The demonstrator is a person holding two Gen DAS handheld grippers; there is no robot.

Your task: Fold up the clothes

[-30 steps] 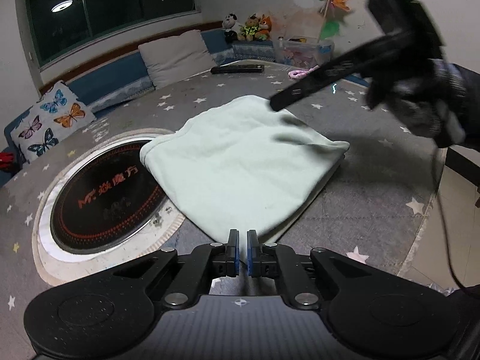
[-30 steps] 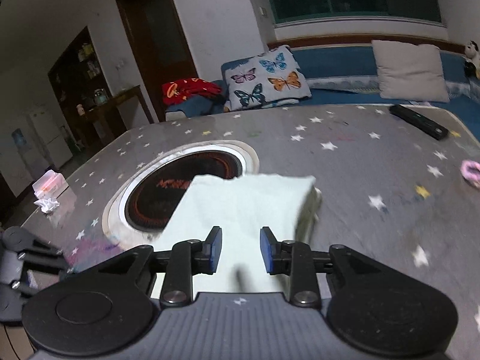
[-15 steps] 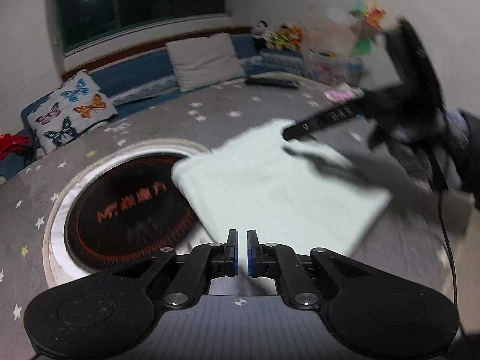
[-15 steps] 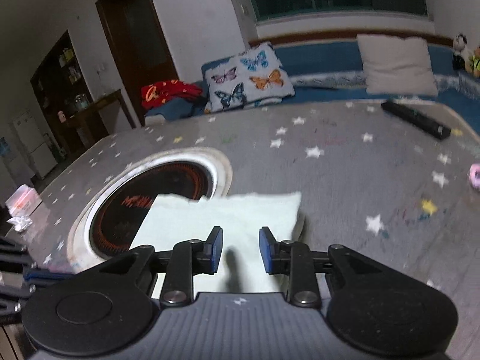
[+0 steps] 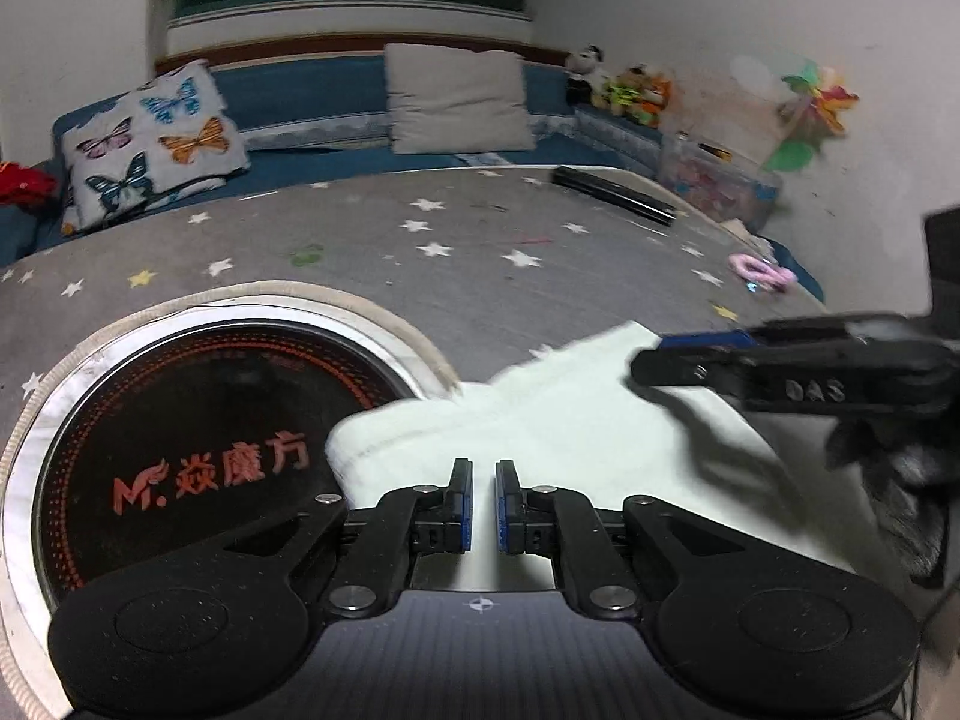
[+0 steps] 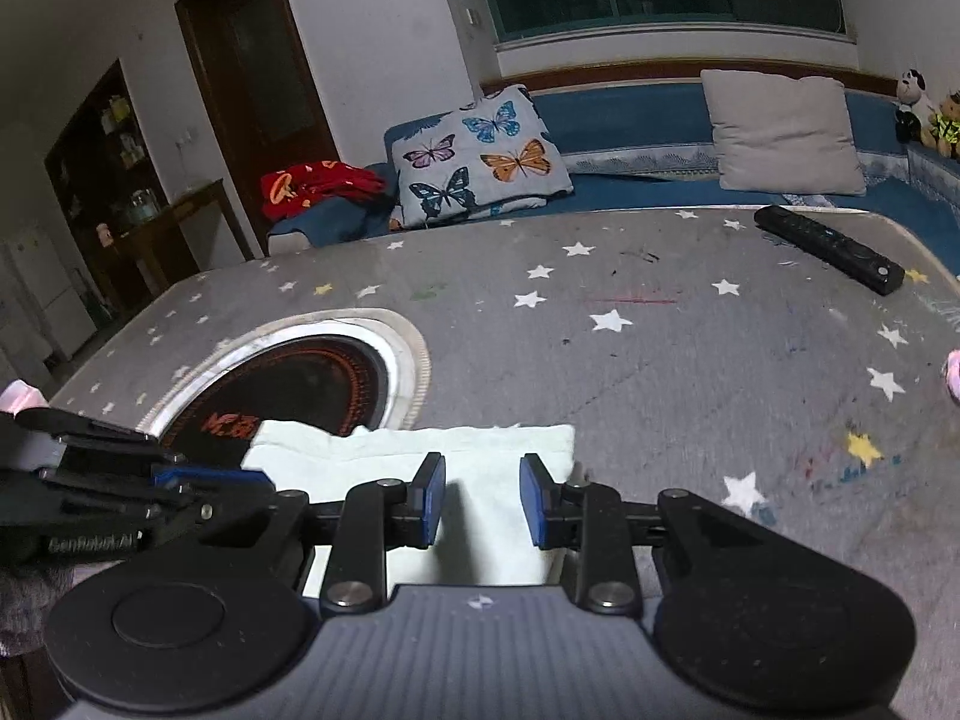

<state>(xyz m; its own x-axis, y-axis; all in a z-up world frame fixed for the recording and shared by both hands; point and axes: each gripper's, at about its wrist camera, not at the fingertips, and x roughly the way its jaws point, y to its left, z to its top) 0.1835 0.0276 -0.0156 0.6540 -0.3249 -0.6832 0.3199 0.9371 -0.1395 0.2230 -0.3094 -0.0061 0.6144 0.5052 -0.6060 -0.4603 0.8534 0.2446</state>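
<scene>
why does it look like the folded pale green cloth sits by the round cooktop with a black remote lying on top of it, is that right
Not quite. The black remote is not on the pale green cloth; it lies apart, near the far edge of the star-patterned table by the bench. The cloth does sit by the round cooktop, overlapping its rim. The right wrist view shows this.

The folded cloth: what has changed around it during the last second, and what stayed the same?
The folded cloth now sits nearer both cameras, at the cooktop rim. The right gripper came down low over it, still open and empty. The left gripper stayed nearly shut, gripping nothing. The remote did not move.
</scene>
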